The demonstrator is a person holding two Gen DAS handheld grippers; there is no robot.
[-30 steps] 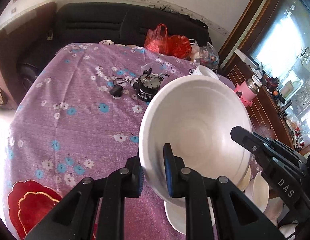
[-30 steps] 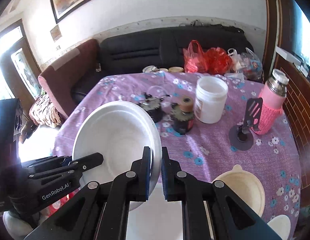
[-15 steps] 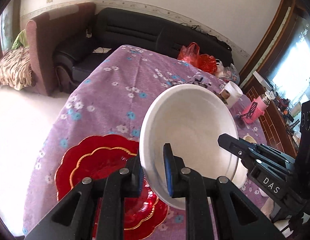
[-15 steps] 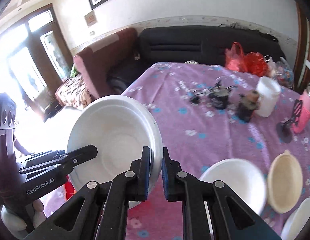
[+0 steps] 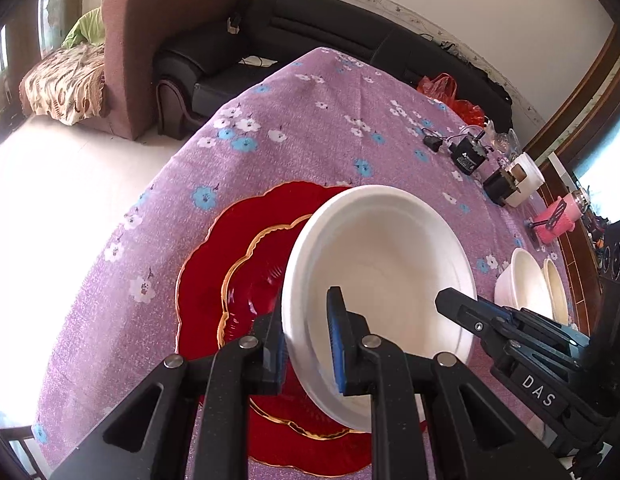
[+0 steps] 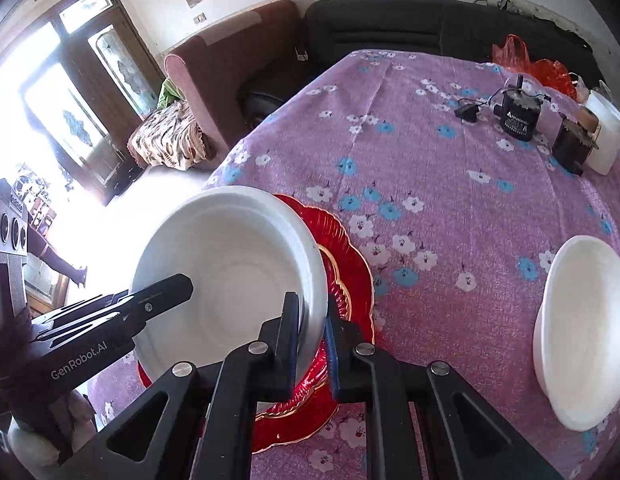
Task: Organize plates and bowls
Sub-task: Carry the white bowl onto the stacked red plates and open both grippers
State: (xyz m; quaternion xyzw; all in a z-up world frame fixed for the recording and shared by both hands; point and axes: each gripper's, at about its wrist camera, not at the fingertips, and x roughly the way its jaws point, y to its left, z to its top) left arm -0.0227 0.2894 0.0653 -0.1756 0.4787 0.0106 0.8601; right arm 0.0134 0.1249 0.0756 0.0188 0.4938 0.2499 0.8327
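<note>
A large white bowl (image 5: pixel 382 264) hangs tilted just above a red scalloped plate with gold trim (image 5: pixel 230 280) near the table's edge. My left gripper (image 5: pixel 306 344) is shut on the bowl's near-left rim. In the right wrist view the same bowl (image 6: pixel 230 264) covers part of the red plate (image 6: pixel 346 264), and my right gripper (image 6: pixel 312 320) is shut on its right rim. Each gripper also shows in the other's view: the right gripper (image 5: pixel 462 312) and the left gripper (image 6: pixel 170 288). Whether the bowl touches the plate is hidden.
Another white bowl (image 6: pixel 586 320) and a beige bowl (image 5: pixel 554 284) sit further right on the purple flowered tablecloth (image 5: pixel 310 128). Black devices (image 6: pixel 518 116), a white jar (image 6: pixel 606 136) and a pink flask (image 5: pixel 558 220) stand at the far side. A sofa and armchair lie beyond.
Both grippers have carried the white bowl leftwards across the table and lower, from above the other bowls to above the red plate. Both stay shut on its rim.
</note>
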